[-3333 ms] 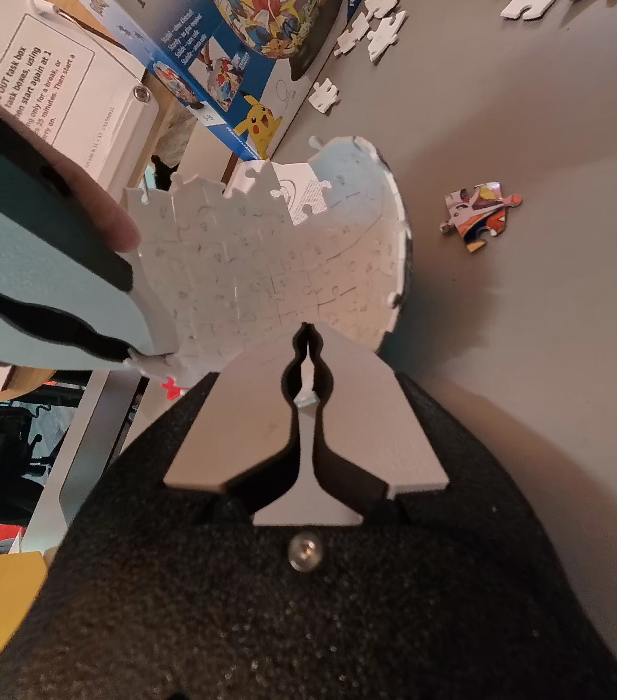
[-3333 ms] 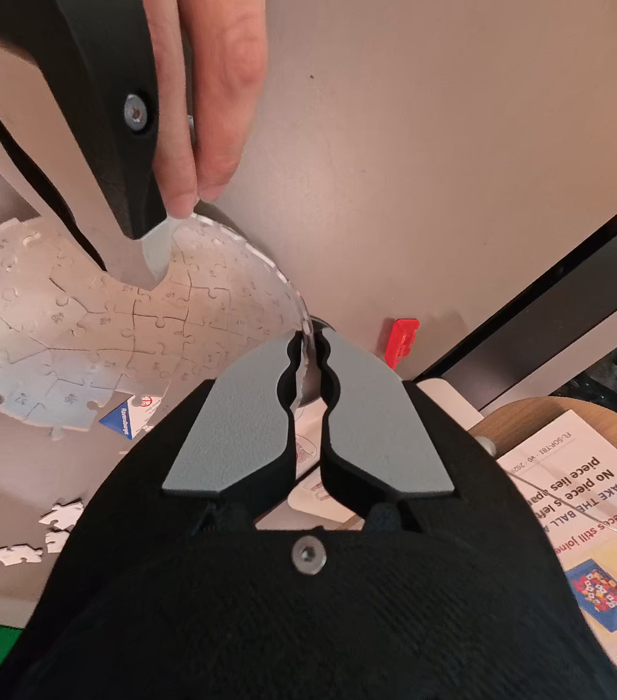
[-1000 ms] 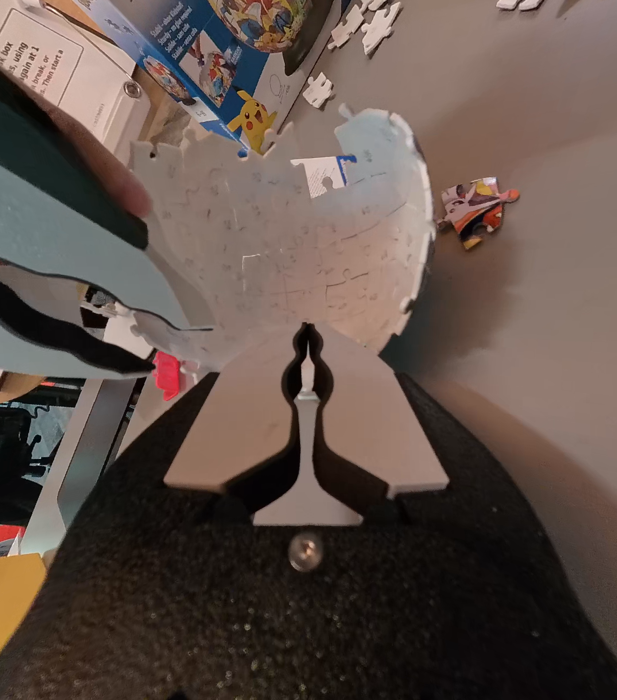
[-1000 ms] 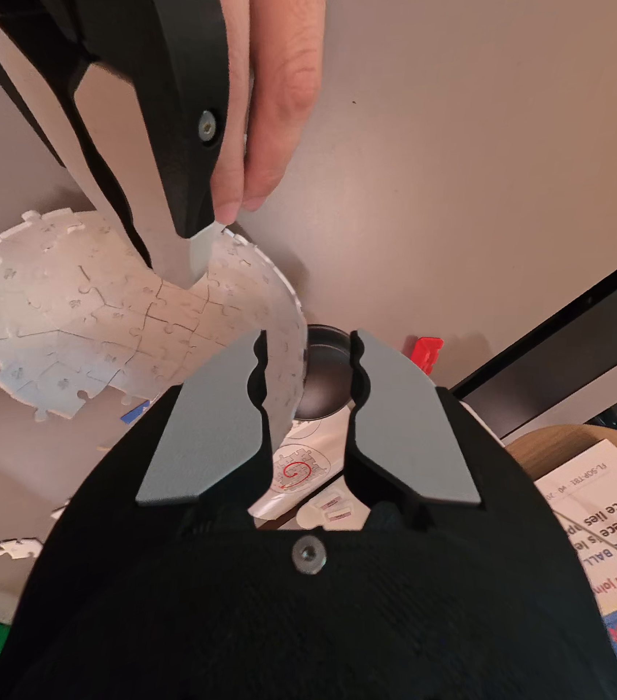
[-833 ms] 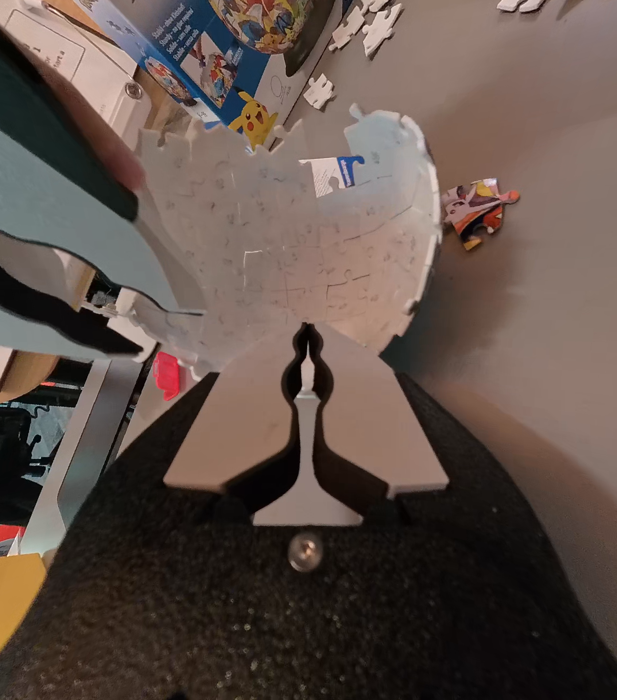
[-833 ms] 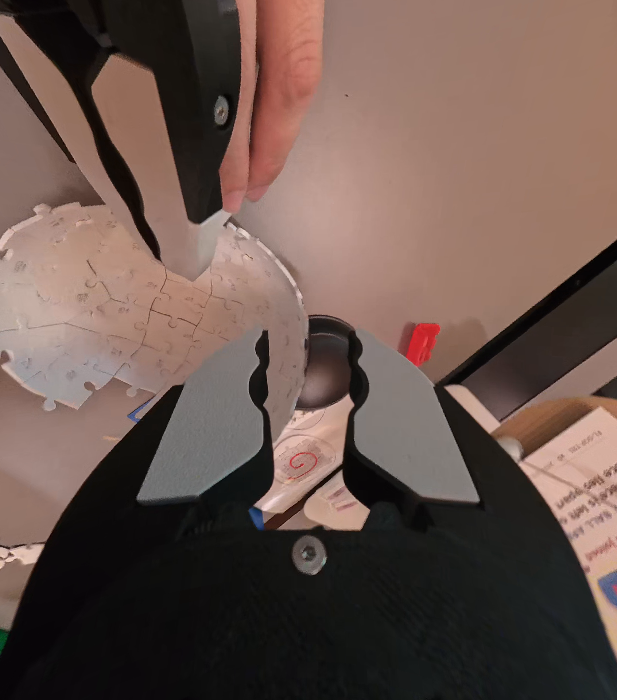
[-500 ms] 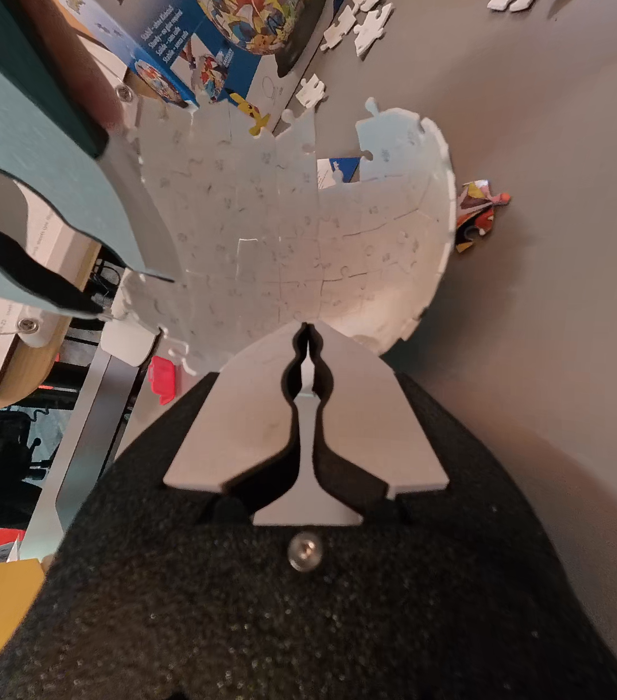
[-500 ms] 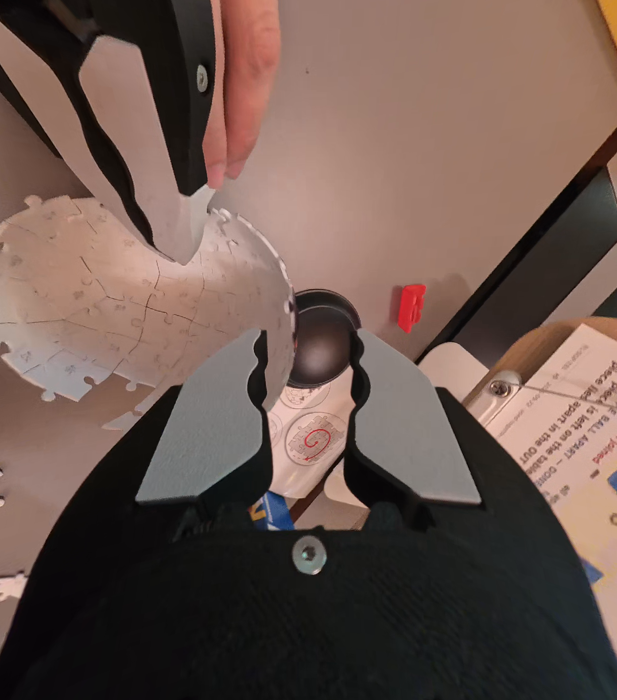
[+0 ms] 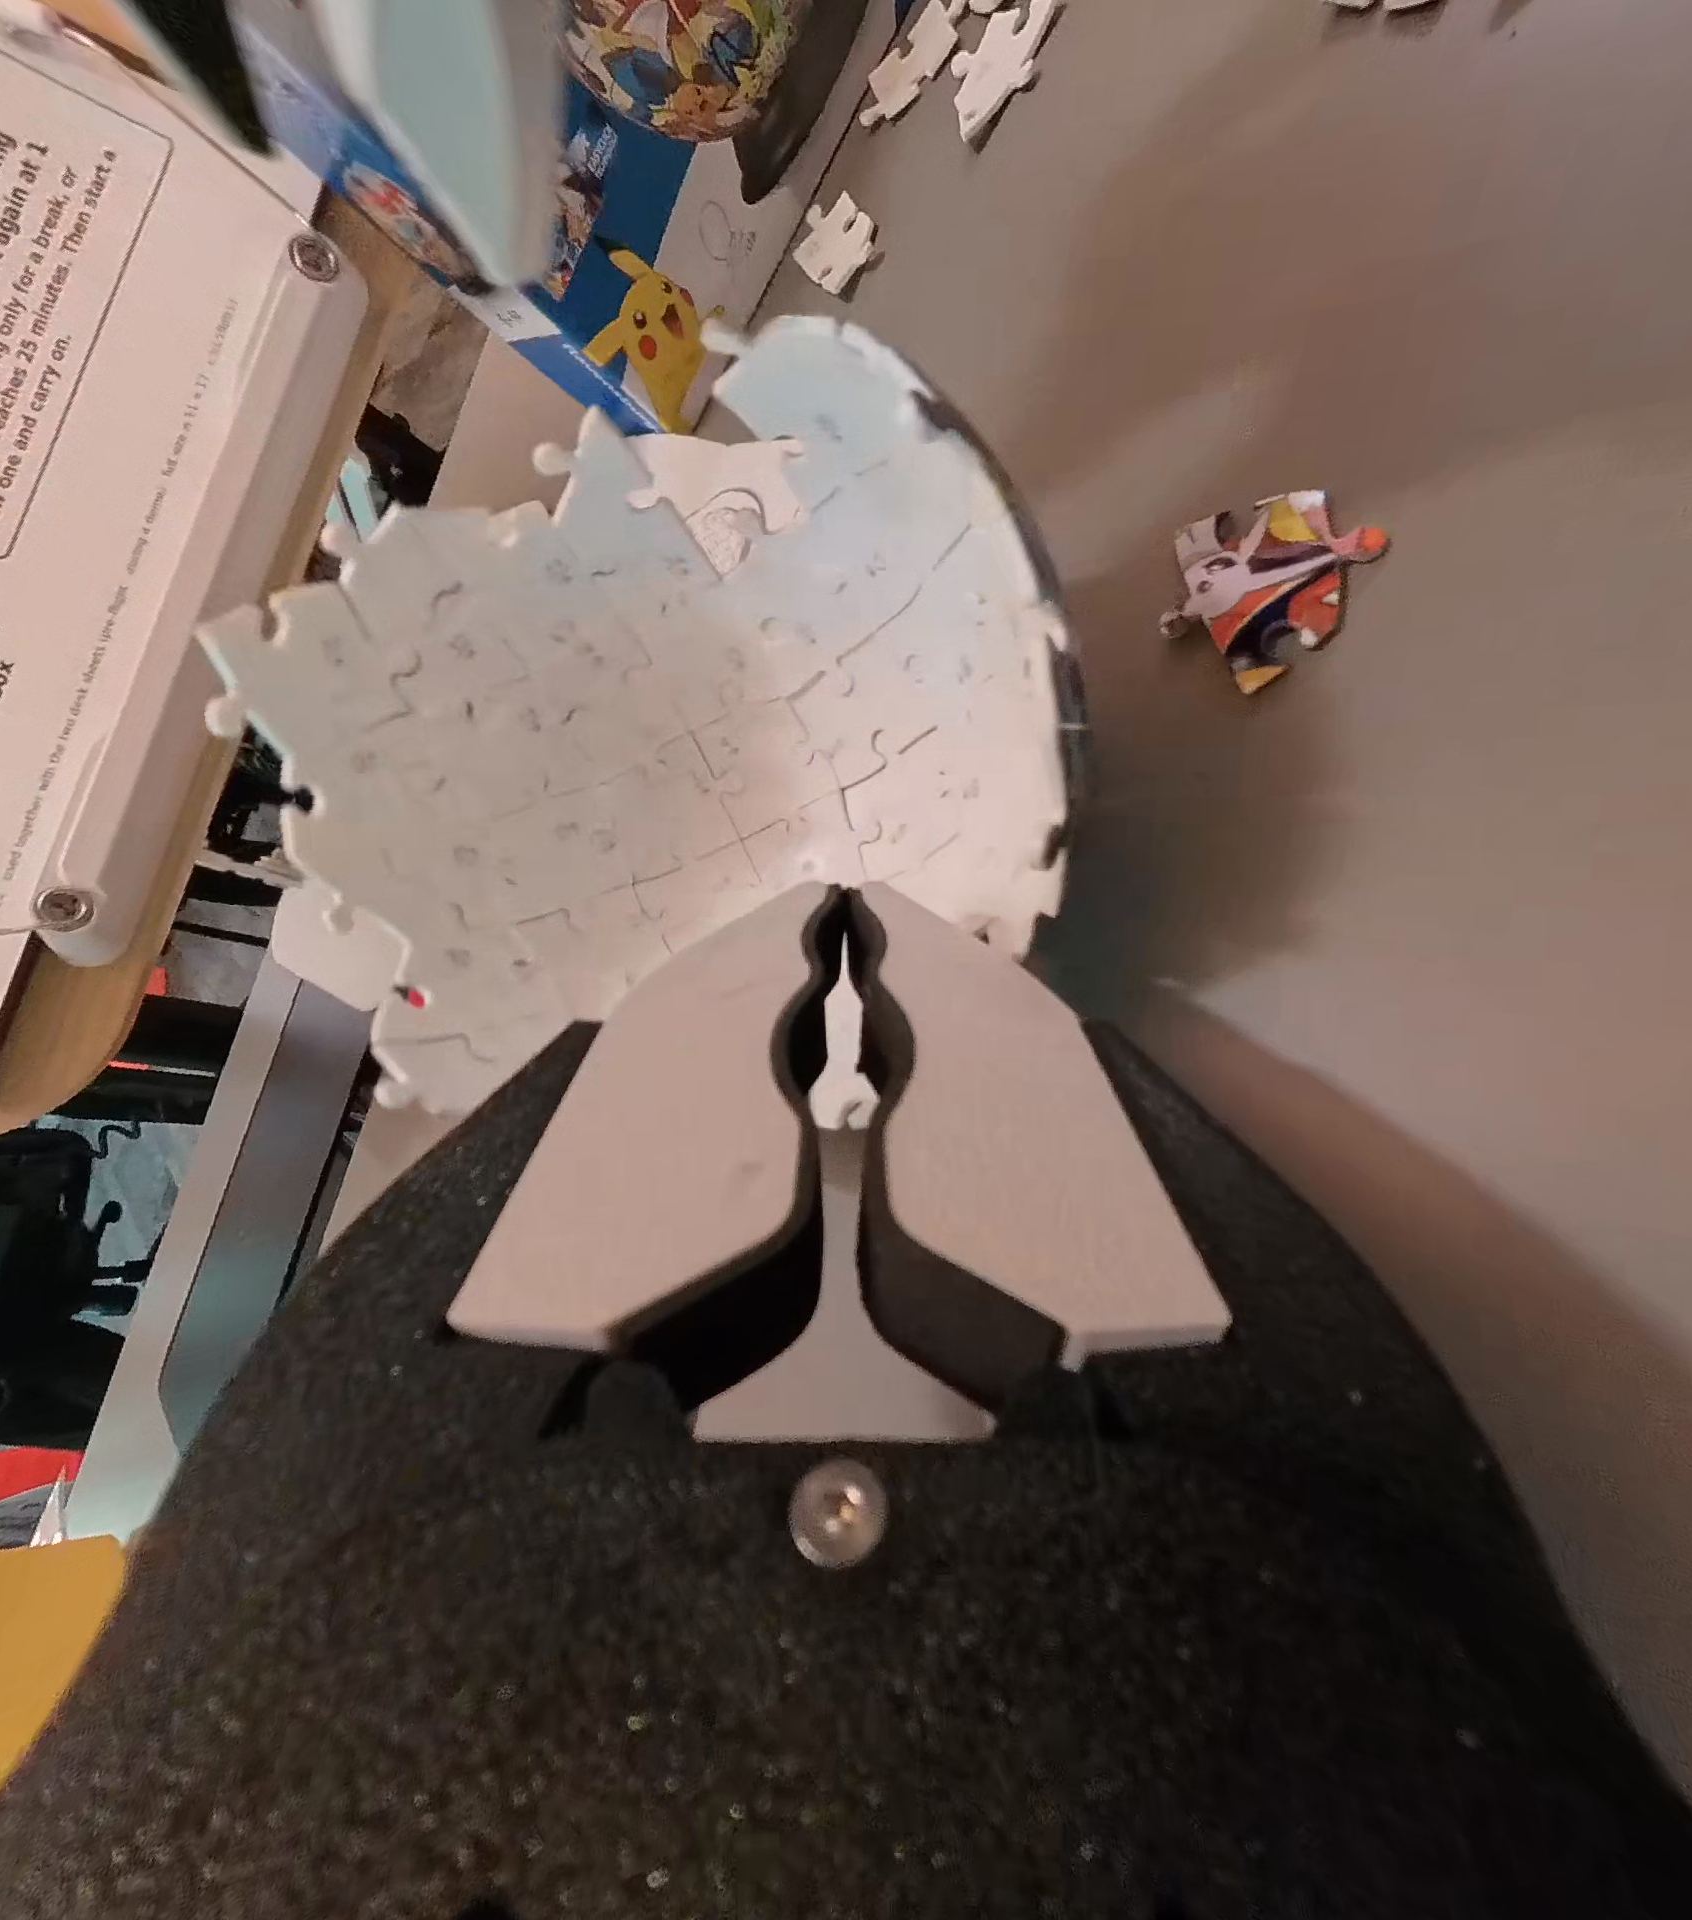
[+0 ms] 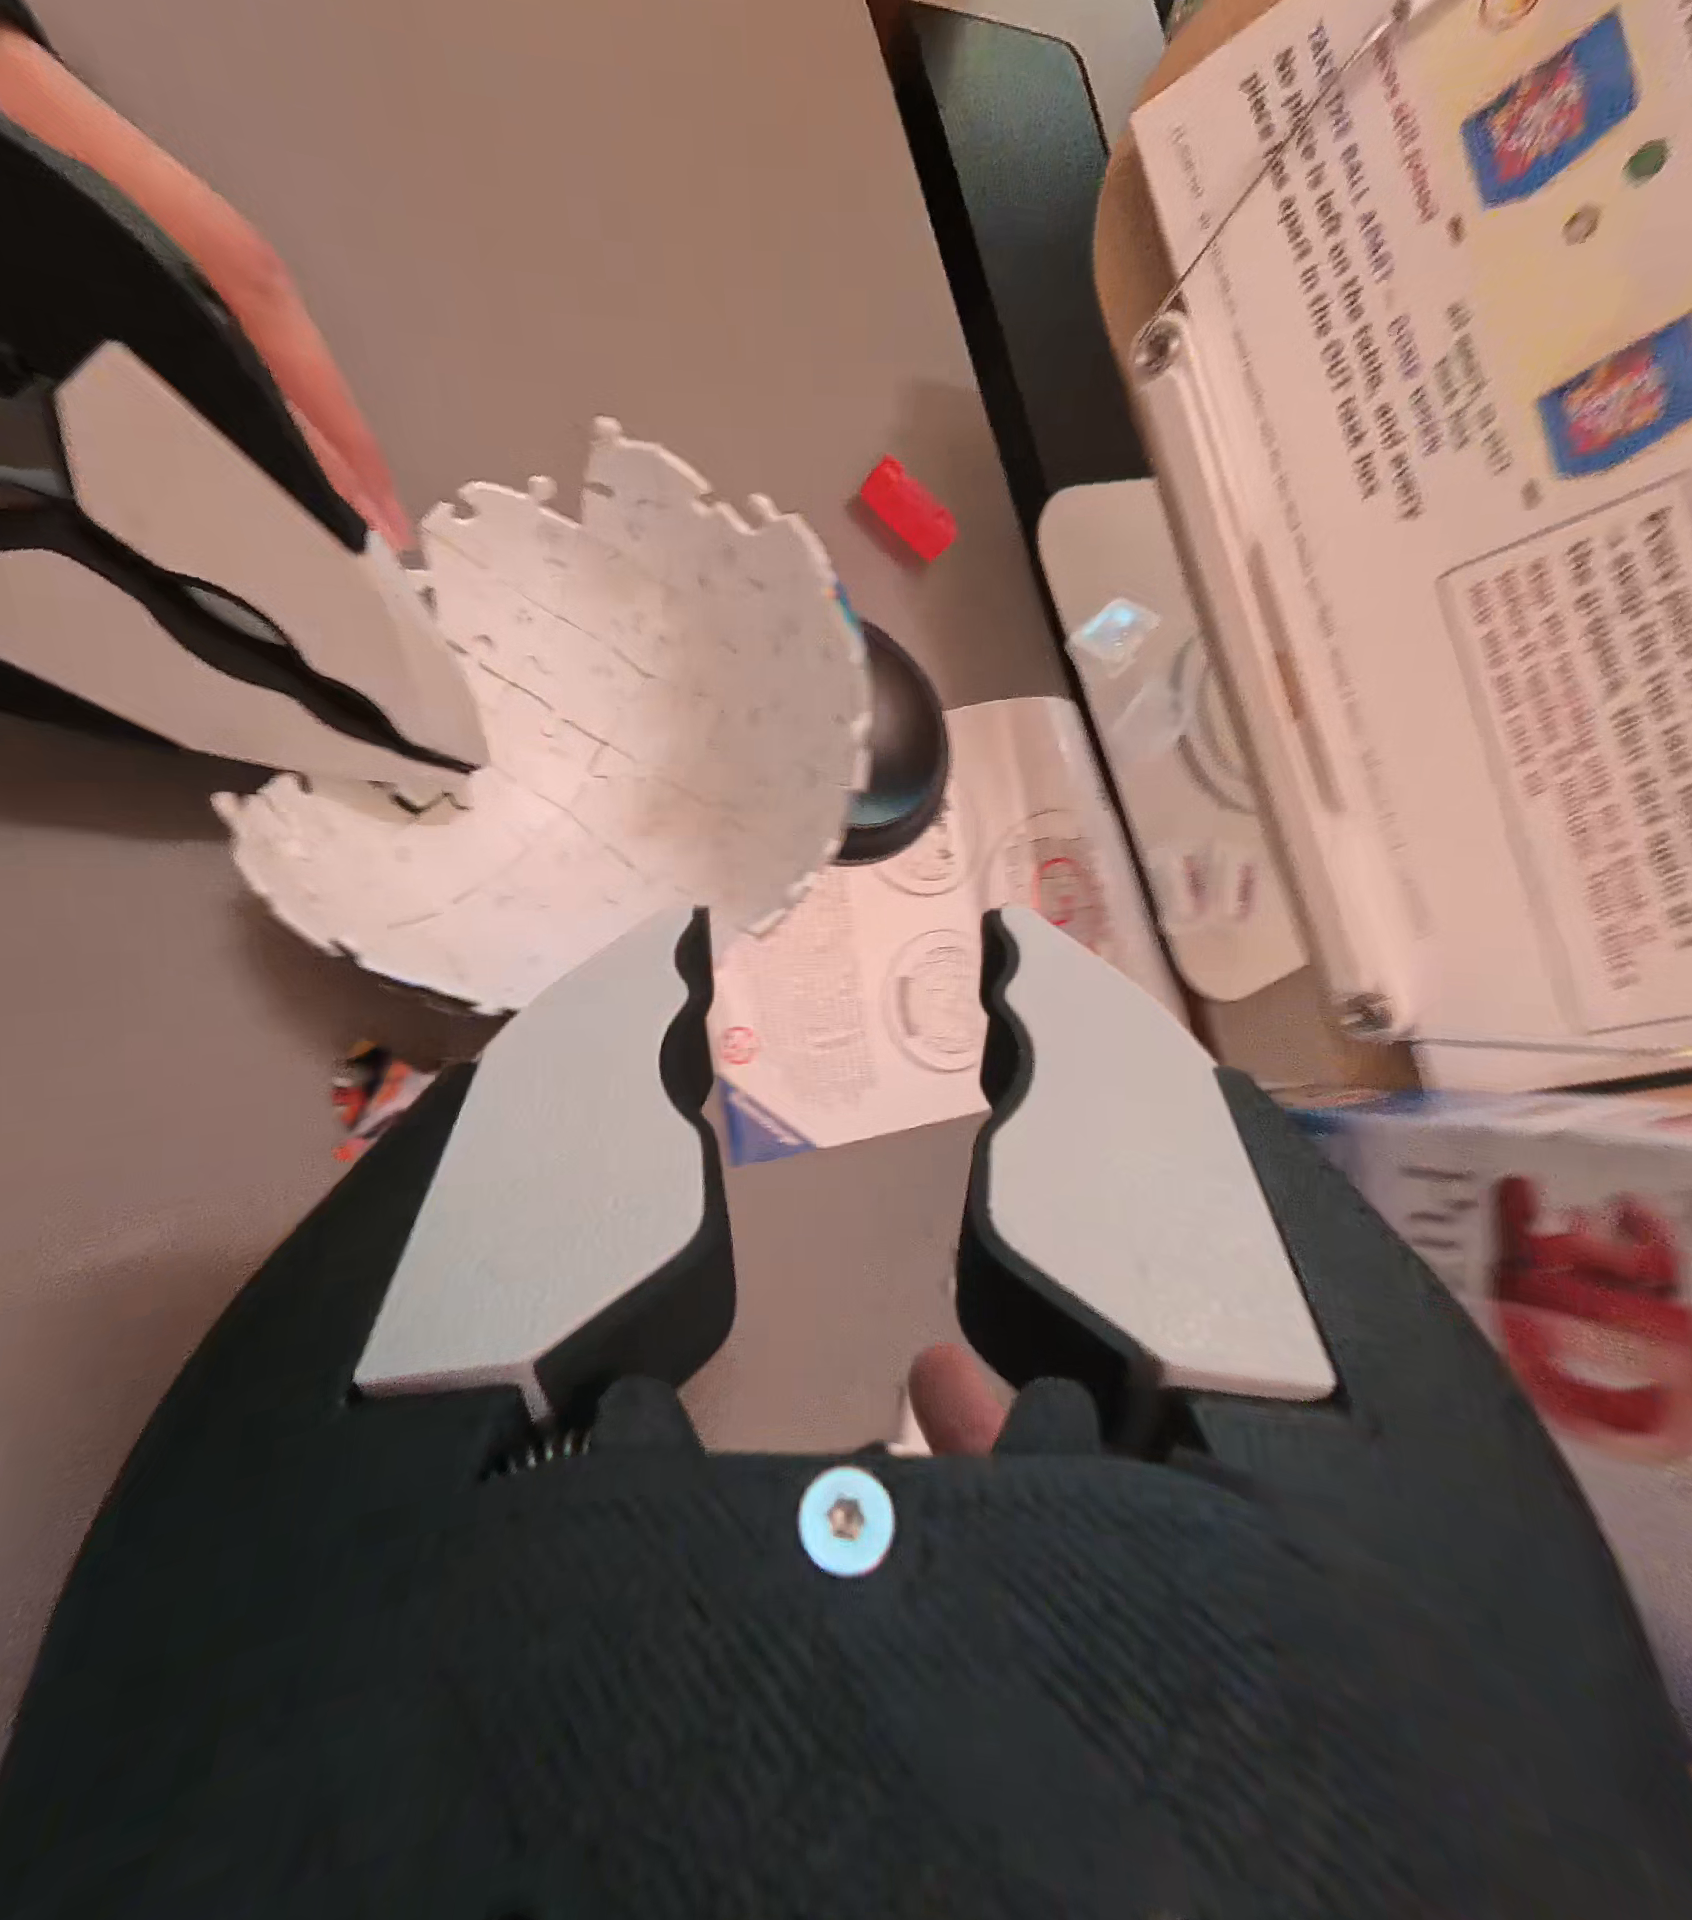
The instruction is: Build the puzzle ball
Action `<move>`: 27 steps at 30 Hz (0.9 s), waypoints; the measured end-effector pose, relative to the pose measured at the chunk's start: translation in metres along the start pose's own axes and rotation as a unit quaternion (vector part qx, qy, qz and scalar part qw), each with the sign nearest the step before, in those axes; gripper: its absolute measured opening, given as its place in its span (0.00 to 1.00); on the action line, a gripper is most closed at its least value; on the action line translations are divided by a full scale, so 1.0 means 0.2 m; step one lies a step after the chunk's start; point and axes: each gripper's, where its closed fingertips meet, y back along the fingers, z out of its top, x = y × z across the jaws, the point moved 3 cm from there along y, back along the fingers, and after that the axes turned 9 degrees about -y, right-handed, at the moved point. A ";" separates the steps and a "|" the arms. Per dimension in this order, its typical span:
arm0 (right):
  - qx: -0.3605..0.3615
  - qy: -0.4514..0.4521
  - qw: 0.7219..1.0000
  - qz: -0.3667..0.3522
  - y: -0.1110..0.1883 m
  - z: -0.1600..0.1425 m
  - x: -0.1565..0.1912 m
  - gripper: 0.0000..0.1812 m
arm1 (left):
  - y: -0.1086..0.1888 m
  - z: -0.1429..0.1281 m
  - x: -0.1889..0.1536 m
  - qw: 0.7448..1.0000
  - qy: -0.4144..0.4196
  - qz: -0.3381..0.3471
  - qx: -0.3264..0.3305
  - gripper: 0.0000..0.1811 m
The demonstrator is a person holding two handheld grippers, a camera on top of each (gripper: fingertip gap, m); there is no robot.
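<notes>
The half-built puzzle ball (image 9: 665,727) is a curved shell with its white inside facing me and a jagged open rim. My left gripper (image 9: 844,914) is shut on the shell's rim and holds it above the grey table (image 9: 1496,935). In the right wrist view the shell (image 10: 655,717) hangs from the left gripper (image 10: 447,753), which a hand holds. My right gripper (image 10: 842,935) is open and empty, a little back from the shell's near edge. One of its fingers (image 9: 447,104) shows at the top of the left wrist view.
A colourful joined cluster of pieces (image 9: 1257,592) and loose white pieces (image 9: 831,244) lie on the table. The black ball stand (image 10: 894,727), a red block (image 10: 909,509) and a leaflet (image 10: 873,1018) lie behind the shell. The puzzle box (image 10: 1548,1299) and instruction board (image 10: 1444,520) stand right.
My right gripper opened, let go of the shell's rim and drew back and away from it. My left gripper kept its hold and the shell turned a little.
</notes>
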 end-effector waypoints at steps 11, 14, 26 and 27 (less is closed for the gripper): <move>-0.104 -0.194 0.974 0.047 0.03 -0.22 0.05 0.25 | 0.01 0.02 0.02 1.000 0.007 0.008 0.009 0.00; -0.111 -0.199 0.972 0.055 0.01 -0.21 0.04 0.26 | 0.02 0.03 0.03 1.000 0.012 0.008 0.008 0.00; -0.153 -0.192 0.967 0.065 0.04 -0.20 0.01 0.26 | 0.04 0.06 0.06 0.999 0.009 -0.004 0.031 0.00; -0.151 -0.187 0.968 0.073 0.03 -0.20 0.01 0.26 | 0.05 0.06 0.07 0.999 0.008 -0.005 0.035 0.00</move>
